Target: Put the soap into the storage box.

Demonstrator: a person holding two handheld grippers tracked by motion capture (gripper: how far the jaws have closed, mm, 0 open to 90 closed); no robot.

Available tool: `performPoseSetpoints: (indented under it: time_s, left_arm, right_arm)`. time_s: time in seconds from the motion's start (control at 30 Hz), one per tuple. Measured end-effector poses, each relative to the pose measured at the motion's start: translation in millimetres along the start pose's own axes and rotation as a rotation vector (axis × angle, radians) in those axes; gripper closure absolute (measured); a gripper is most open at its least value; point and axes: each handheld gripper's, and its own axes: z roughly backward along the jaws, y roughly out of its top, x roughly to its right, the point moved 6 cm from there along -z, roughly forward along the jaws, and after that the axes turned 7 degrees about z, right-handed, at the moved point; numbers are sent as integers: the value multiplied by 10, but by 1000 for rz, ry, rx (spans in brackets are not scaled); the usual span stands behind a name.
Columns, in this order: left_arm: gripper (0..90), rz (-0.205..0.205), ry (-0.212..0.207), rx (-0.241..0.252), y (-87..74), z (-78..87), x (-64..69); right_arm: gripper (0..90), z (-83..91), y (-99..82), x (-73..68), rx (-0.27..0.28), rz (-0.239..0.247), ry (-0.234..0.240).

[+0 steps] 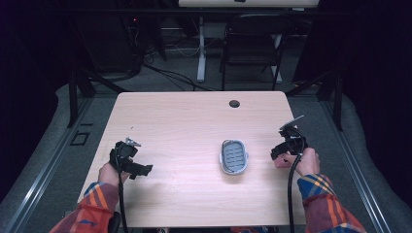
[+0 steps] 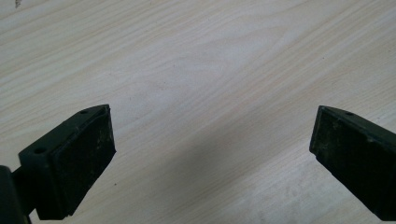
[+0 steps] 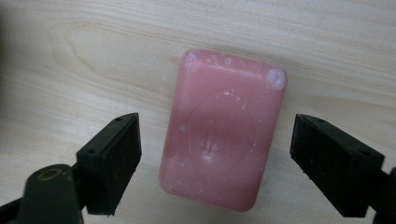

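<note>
A pink bar of soap [image 3: 224,130] lies flat on the wooden table [image 1: 184,116]. My right gripper [image 3: 215,144] points down over it with one jaw on each side. A strip of wood shows between each pad and the soap, so the jaws are open and not pressing on it. In the high view the right gripper [image 1: 281,151] is at the table's right side, just right of a grey slotted soap dish [image 1: 234,156]. My left gripper [image 1: 140,170] rests at the table's left side; the left gripper view shows it [image 2: 212,128] wide open over bare wood.
The soap dish stands alone in the middle right of the table. A round cable hole [image 1: 234,103] sits near the far edge. Beyond the table stand a black chair [image 1: 252,46] and a desk leg [image 1: 201,48] with cables on the floor.
</note>
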Motion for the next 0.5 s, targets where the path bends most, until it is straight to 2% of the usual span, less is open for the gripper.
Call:
performPoseSetpoints:
  time_s: [0.07, 0.27, 0.37, 0.4, 0.43, 0.47, 0.5]
  left_arm:
    - [1, -4, 3, -2, 2, -3, 8]
    - [1, -3, 5, -7, -11, -2, -1]
    - [2, -6, 10, -10, -17, -3, -4]
    - [2, -6, 10, -10, -17, -3, -4]
    - [2, -9, 10, -13, -18, -4, -3]
    - [2, -10, 10, -14, -18, -5, -3]
    - [2, -9, 10, -14, -17, -5, -1]
  right_arm:
    - [184, -9, 2, 8, -29, 3, -6]
    - [240, -45, 14, 21, -36, -22, -3]
    - [276, -93, 17, 25, -20, -59, 3]
    - [276, -93, 17, 25, -20, -59, 3]
    - [277, -83, 9, 40, -47, -42, 5]
    - [295, -96, 10, 28, -35, -62, 14]
    - [295, -96, 10, 28, -35, -62, 14]
